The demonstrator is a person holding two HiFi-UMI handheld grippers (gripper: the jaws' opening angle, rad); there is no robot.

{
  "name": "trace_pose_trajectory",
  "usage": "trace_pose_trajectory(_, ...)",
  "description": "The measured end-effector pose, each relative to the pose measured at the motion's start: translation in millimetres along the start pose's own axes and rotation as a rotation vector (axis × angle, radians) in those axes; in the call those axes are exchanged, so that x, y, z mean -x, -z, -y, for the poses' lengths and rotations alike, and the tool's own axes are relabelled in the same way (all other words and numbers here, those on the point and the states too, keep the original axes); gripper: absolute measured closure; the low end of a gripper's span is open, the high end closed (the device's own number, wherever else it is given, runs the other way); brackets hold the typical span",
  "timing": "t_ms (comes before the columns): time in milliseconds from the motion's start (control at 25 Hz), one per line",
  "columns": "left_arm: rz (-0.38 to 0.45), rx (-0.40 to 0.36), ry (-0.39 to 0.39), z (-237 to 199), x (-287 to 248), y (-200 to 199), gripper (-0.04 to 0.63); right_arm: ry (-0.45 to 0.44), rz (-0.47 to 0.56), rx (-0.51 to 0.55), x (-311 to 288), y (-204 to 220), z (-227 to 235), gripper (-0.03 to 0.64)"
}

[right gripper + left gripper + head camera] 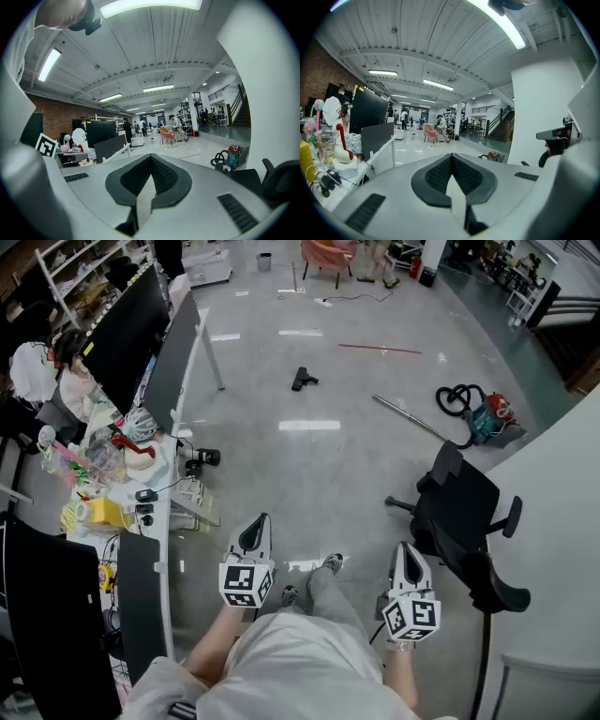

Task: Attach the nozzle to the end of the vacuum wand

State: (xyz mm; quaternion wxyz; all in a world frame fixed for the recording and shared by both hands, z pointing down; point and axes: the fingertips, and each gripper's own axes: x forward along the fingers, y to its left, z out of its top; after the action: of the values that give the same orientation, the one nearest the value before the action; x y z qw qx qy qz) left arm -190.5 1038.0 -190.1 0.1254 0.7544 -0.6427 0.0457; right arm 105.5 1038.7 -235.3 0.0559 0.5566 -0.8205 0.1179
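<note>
Well beyond the black padded office chair, further up the head view, the slim silvery metal vacuum wand lies flat on the glossy grey floor. Its long axis slants from upper left down to lower right, and the lower end is near a red-and-teal vacuum canister with a coiled black hose. Up and left of the chair lies the small black angular nozzle, apart from the wand's upper end; its facing is too small to tell. Nearer than the chair, the left gripper and right gripper hang over the floor, their ribbed black pads pressed together with nothing between them.
</note>
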Motion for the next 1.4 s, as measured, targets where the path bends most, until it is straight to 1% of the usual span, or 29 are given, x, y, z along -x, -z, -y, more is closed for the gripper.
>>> trace_pose_trajectory(120, 0.000, -0.013, 0.005, 0.3, -26.7, -4.7, 0.595, 0.011, -0.010, -0.014, -24.4, 2.1, 16.4, 0.620)
trace_pose_trajectory(320, -0.017, -0.034, -0.002, -4.1, -85.6, -12.6, 0.595, 0.014, -0.032, -0.029, -86.2, 3.1, 49.5, 0.620)
trace_pose_trajectory(520, -0.028, -0.084, 0.007, 0.0, -154.7, -34.4, 0.595, -0.009, -0.035, -0.026, -151.6, -11.3, 84.5, 0.620)
trace_pose_trajectory(640, -0.010, -0.098, -0.002, 6.7, -191.7, -54.3, 0.595, -0.039, -0.028, -0.034, -186.0, -23.7, 104.0, 0.621)
trace_pose_trajectory(800, 0.032, -0.091, -0.021, 8.8, -231.5, -77.2, 0.595, -0.086, -0.018, -0.007, -230.7, -43.9, 120.2, 0.620)
trace_pose_trajectory(920, 0.036, -0.073, -0.009, 9.2, -256.0, -82.9, 0.595, -0.101, -0.029, 0.004, -257.2, -52.6, 129.8, 0.620)
trace_pose_trajectory(1080, 0.035, -0.071, -0.005, 0.5, -287.0, -86.7, 0.595, -0.115, -0.046, 0.013, -287.5, -56.1, 138.1, 0.620)
trace_pose_trajectory(1280, 0.030, -0.070, 0.010, -18.0, -344.5, -87.2, 0.595, -0.082, -0.055, 0.013, -332.1, -55.8, 151.3, 0.620)
trace_pose_trajectory(1400, 0.013, -0.050, 0.026, -32.6, -386.0, -92.2, 0.595, -0.053, -0.078, -0.024, -363.2, -58.9, 158.2, 0.620)
